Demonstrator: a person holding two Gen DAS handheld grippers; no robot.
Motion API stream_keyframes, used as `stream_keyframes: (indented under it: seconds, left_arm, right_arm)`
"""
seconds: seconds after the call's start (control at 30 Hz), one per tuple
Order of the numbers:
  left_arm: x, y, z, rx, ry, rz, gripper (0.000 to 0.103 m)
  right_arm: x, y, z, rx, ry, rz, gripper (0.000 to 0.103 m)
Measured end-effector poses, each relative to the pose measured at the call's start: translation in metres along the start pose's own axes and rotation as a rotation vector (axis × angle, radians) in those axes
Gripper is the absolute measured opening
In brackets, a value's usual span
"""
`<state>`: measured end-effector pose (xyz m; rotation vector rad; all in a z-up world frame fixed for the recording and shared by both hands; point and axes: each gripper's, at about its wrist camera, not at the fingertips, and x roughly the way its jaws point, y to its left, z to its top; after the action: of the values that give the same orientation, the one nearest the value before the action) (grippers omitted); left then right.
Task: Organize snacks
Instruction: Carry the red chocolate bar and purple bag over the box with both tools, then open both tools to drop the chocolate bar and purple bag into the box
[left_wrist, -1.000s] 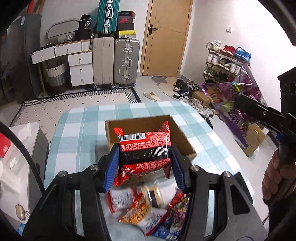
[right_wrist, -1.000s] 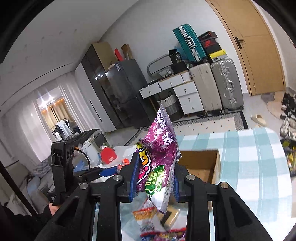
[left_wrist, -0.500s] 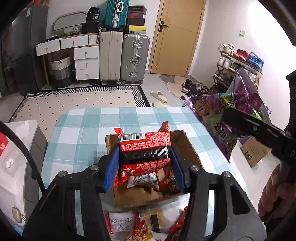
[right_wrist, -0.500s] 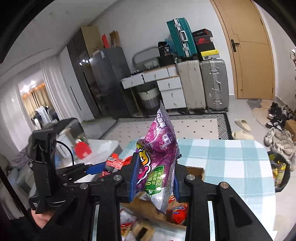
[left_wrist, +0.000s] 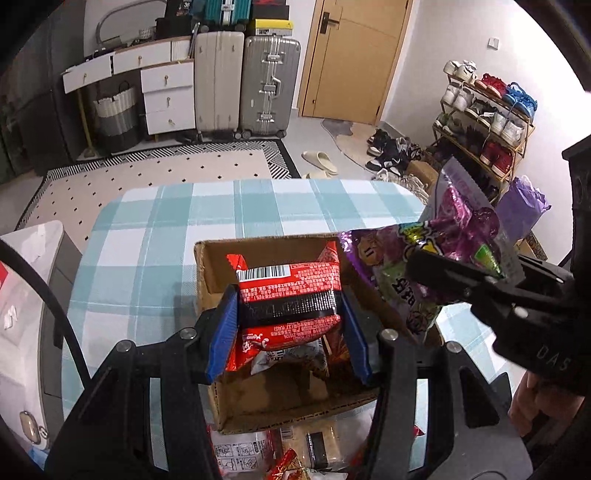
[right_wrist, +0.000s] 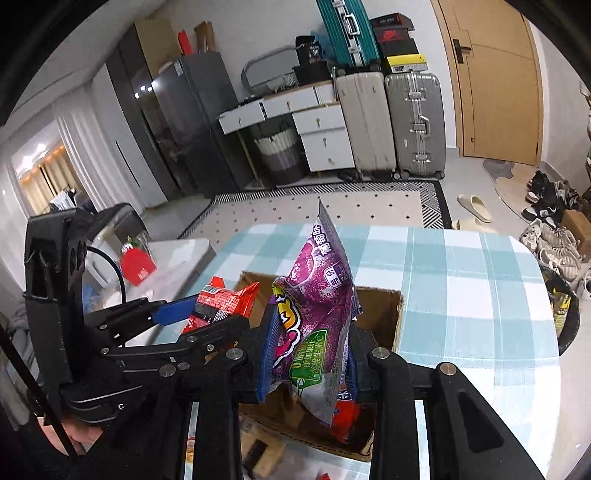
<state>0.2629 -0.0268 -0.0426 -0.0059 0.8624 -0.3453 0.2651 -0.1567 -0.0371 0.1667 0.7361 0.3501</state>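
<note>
Over the box (left_wrist: 273, 402), both tongs tilt down; packets clamped.

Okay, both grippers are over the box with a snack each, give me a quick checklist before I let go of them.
1. Left gripper clamped on red packet: ok.
2. Right gripper clamped on purple bag: ok.
3. Red packet above the cardboard box opening: ok.
4. Purple bag fully over the opening: cannot tell; it hangs near the box's right wall.
5. Room left in the box: ok, a few snacks inside.
6. Grippers apart from each other: ok.
</note>
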Motion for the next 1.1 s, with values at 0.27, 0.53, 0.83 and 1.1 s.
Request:
stream_keyframes:
  seconds: [0.27,0.53,0.83,1.1]
  left_arm:
    - [0.030,0.005,-0.005,0.004,0.037,-0.004,0.050]
    - [0.049,0.007,-0.009,-0.003,0.065,0.001,0.051]
    - [0.042,0.003,-0.010,0.011,0.053,0.007,0.054]
    - [0.025,0.005,-0.014,0.007,0.031,0.013,0.062]
  right_arm:
    - [0.026,-0.007,-0.015,-0.020,0.039,-0.038,0.030]
    - [0.043,-0.020,-0.023,0.002,0.070,-0.024,0.033]
    - [0.032,-0.017,-0.022,-0.021,0.030,-0.028,0.033]
    - [0.011,-0.012,-0.023,-0.013,-0.011,-0.005,0.033]
